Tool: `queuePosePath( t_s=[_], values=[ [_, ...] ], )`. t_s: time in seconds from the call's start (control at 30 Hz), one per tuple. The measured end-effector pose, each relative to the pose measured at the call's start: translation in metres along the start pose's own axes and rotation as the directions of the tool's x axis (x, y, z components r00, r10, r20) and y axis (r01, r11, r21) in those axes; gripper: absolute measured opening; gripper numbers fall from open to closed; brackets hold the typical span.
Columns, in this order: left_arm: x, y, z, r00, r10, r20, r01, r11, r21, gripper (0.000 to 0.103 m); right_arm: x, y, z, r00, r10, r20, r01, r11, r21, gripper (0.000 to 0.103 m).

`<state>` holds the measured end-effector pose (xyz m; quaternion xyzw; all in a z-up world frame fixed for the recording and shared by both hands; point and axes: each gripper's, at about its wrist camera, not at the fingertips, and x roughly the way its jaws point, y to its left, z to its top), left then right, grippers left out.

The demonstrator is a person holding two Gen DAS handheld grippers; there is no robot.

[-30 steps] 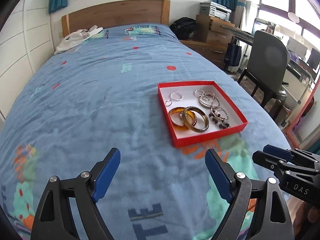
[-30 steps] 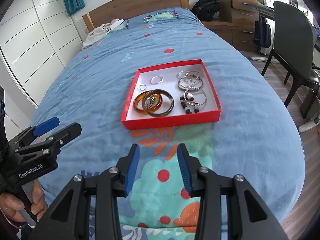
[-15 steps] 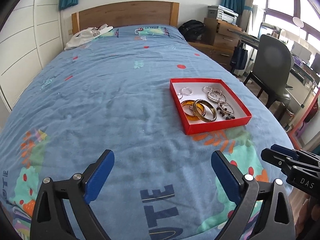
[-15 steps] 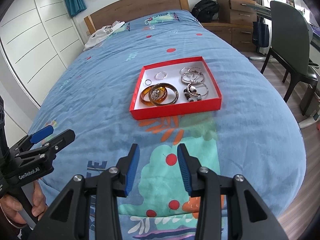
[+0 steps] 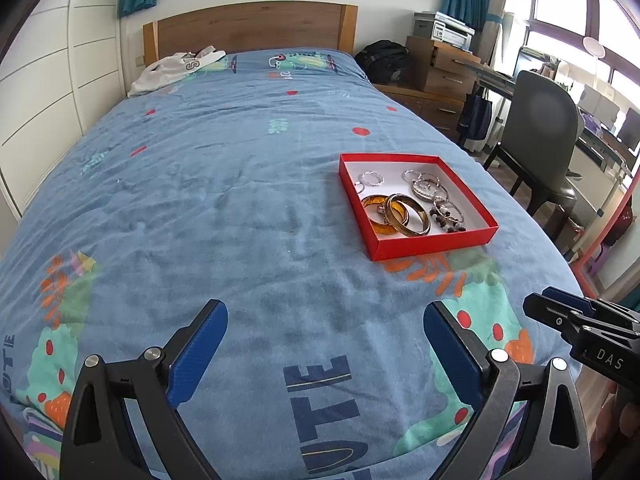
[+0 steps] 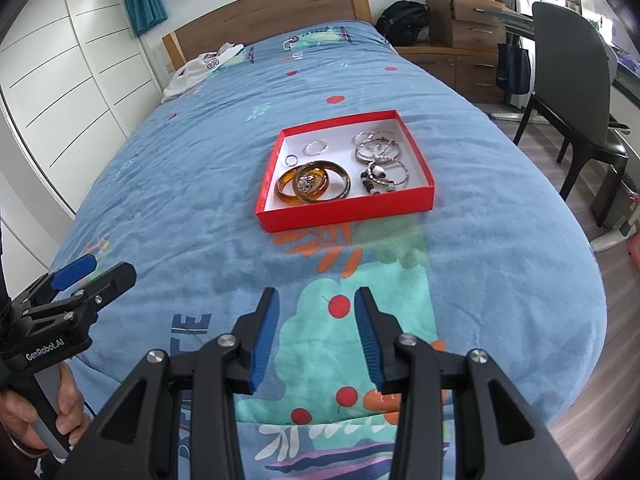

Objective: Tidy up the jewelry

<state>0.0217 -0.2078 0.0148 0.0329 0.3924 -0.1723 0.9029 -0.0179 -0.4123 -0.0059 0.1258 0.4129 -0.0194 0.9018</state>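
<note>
While your left claw (image 5: 322,332) gapes wide and your right claw (image 6: 316,322) stands partly apart, both empty above the bed (image 5: 224,184), the red jewelry box (image 6: 348,210) of bangles (image 6: 314,182) lies ahead.

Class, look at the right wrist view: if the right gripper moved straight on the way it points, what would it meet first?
Probably the blue bedspread first, since the right gripper angles down toward it; beyond lies the red jewelry box. Depth is uncertain.
</note>
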Motion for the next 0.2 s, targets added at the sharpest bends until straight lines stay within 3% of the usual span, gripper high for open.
queuePosePath(
  t_s=[0.2],
  values=[
    [-0.0035, 0.0018, -0.002, 1.0, -0.006, -0.004, 0.006, 1.0, -0.005, 0.097, -0.0019, -0.0033, -0.0011, 1.0, -0.023, 0.003, 0.023, 1.0, 0.003, 0.038]
  ],
)
